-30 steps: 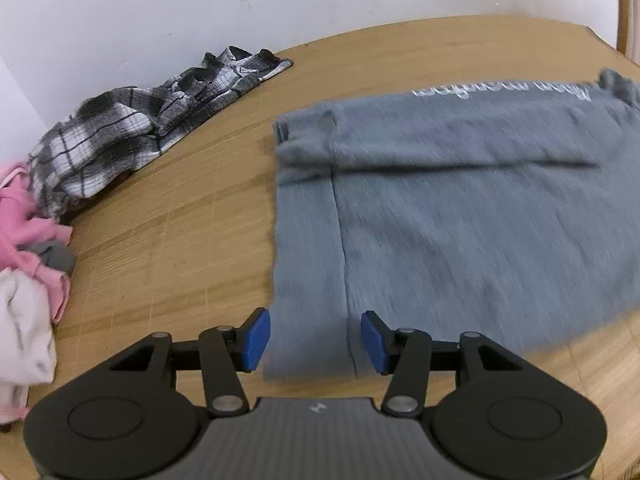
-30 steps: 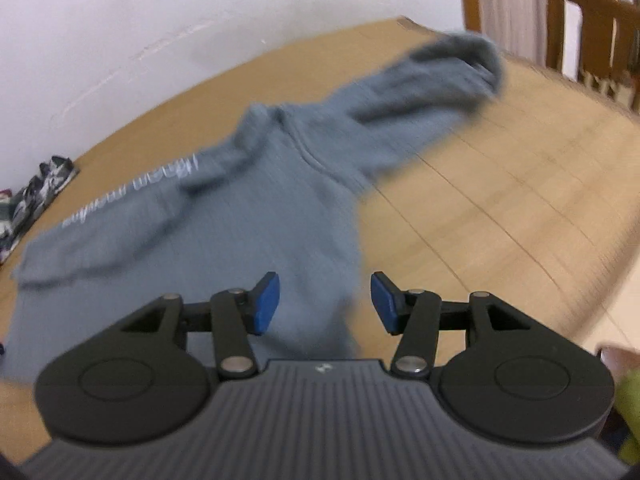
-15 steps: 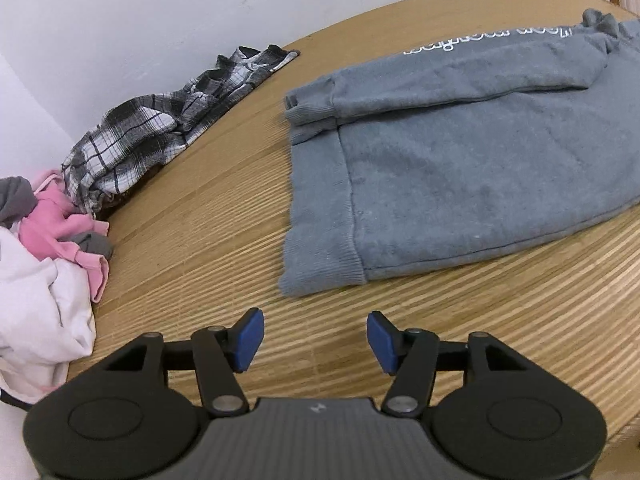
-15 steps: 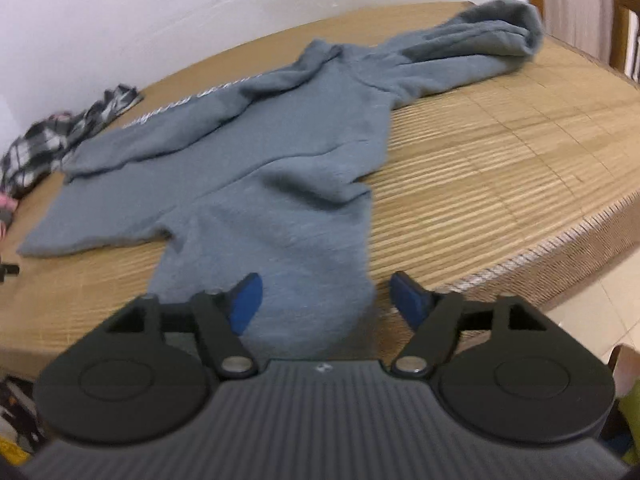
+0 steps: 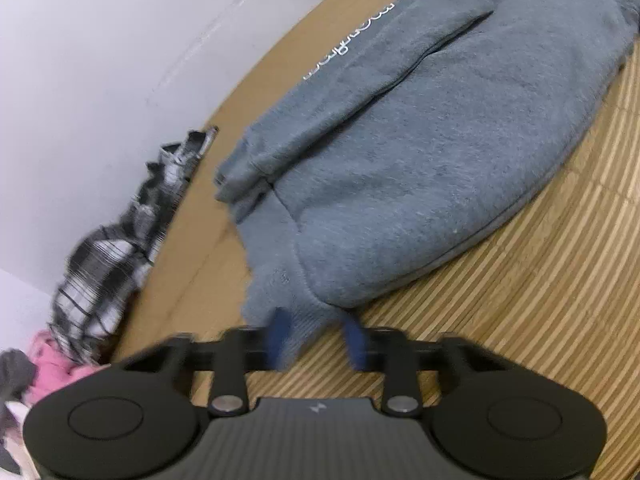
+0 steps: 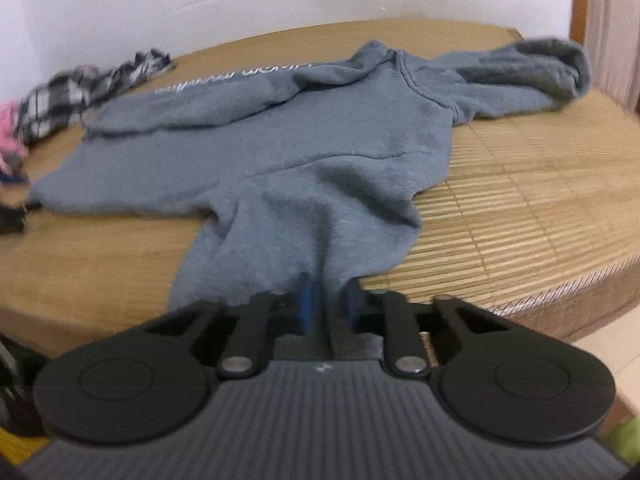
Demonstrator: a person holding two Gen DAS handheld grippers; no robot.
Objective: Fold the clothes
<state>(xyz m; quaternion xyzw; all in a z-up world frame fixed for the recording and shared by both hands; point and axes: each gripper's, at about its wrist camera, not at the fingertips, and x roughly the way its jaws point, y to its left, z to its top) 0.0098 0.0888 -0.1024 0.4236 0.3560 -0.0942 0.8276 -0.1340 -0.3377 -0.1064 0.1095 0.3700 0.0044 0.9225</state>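
A grey hoodie (image 5: 420, 180) lies spread on the bamboo-topped table (image 5: 520, 320), with white lettering along its far sleeve. My left gripper (image 5: 317, 338) is at the hem's near corner. Its blue pads are blurred, its jaws closing onto that corner of ribbed hem. In the right wrist view the hoodie (image 6: 300, 152) has its hood (image 6: 552, 68) at the far right. Its near sleeve runs down to the table's front edge. My right gripper (image 6: 330, 304) is there, jaws closing with the sleeve cloth filling the gap between the pads.
A black-and-white plaid shirt (image 5: 108, 264) lies by the white wall, with a pink garment (image 5: 52, 360) beside it. Both show at the far left in the right wrist view: the plaid shirt (image 6: 80, 92) and the pink garment (image 6: 8, 136). The table's rounded edge (image 6: 560, 300) drops off at the front right.
Both grippers have come down onto the hoodie and their jaws have narrowed. The left one rolled and took in the hem corner. The right one closed on the near sleeve.
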